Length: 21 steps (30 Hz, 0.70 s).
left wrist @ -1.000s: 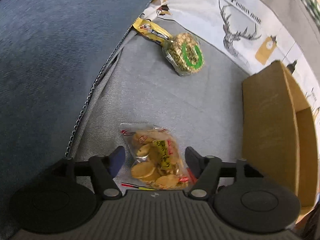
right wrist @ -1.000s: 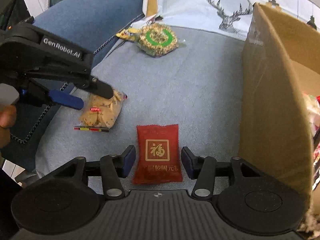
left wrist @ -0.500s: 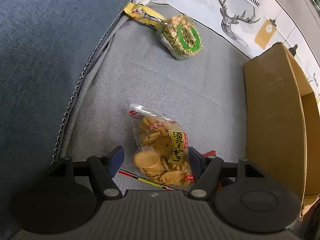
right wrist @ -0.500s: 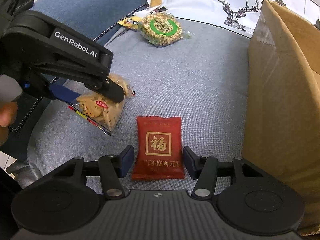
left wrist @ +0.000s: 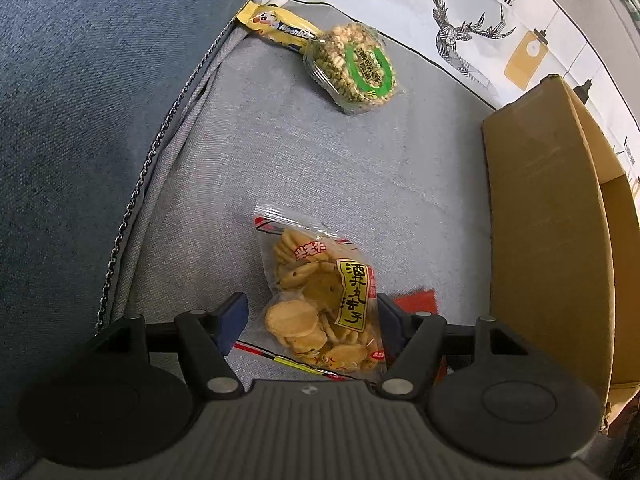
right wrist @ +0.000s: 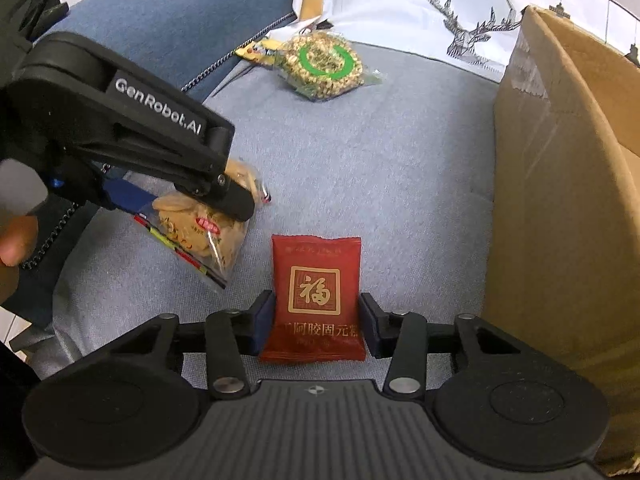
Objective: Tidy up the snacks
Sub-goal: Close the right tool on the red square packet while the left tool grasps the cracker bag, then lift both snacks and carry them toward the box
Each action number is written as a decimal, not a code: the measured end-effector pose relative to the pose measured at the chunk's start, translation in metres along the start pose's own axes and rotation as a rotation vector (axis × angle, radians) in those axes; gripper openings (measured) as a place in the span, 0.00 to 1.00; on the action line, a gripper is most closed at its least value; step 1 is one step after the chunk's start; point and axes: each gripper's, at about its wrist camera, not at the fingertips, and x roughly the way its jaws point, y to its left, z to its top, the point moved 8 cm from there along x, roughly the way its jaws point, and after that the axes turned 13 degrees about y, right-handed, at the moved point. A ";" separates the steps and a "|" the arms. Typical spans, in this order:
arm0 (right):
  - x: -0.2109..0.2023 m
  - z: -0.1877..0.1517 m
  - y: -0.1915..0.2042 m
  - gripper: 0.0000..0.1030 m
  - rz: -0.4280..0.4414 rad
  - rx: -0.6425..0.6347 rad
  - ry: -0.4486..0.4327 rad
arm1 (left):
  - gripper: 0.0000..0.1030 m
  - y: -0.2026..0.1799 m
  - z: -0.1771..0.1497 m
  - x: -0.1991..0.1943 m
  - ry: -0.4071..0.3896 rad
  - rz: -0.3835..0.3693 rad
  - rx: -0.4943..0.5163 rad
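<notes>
My left gripper (left wrist: 312, 320) is shut on a clear bag of yellow crackers (left wrist: 320, 304) and holds it above the grey sofa seat; the bag also shows in the right wrist view (right wrist: 200, 232), hanging from the left gripper (right wrist: 180, 200). My right gripper (right wrist: 316, 320) has closed on a red snack packet (right wrist: 316, 292) that rests on the seat. A round puffed-grain snack with a green ring (left wrist: 356, 68) (right wrist: 324, 64) and a yellow bar packet (left wrist: 280, 28) lie at the far end of the seat.
An open cardboard box (left wrist: 560, 220) (right wrist: 568, 184) stands on the right of the seat. A blue sofa arm (left wrist: 80, 100) rises on the left. A white cushion with a deer print (right wrist: 460, 12) is at the back.
The left gripper has lifted the cracker bag off the seat and moved it up and right. The right gripper's fingers have closed in against the red packet.
</notes>
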 end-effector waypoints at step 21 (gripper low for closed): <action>-0.013 0.005 -0.005 0.44 0.006 0.031 -0.052 | 0.55 -0.007 0.002 0.000 -0.021 0.021 0.057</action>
